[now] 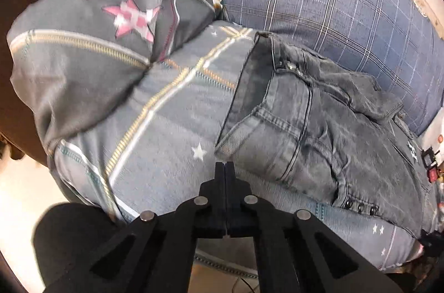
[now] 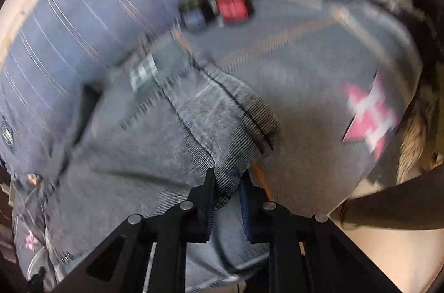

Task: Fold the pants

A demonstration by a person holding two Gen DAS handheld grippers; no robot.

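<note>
Folding looks barely started: jeans (image 1: 319,132) lie bunched at frame right on the bed (image 1: 155,132); left gripper (image 1: 224,164) jaws together, empty; right gripper (image 2: 226,179) clamped on their hem.

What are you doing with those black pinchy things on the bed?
A person is folding a pair of grey jeans that lie on a bed with a star-patterned cover. The right gripper has its jaws closed on a fold of the denim near the jeans' edge. The left gripper has its jaws shut with nothing between them, just short of the jeans. The jeans look bunched, not yet neatly folded.
</note>
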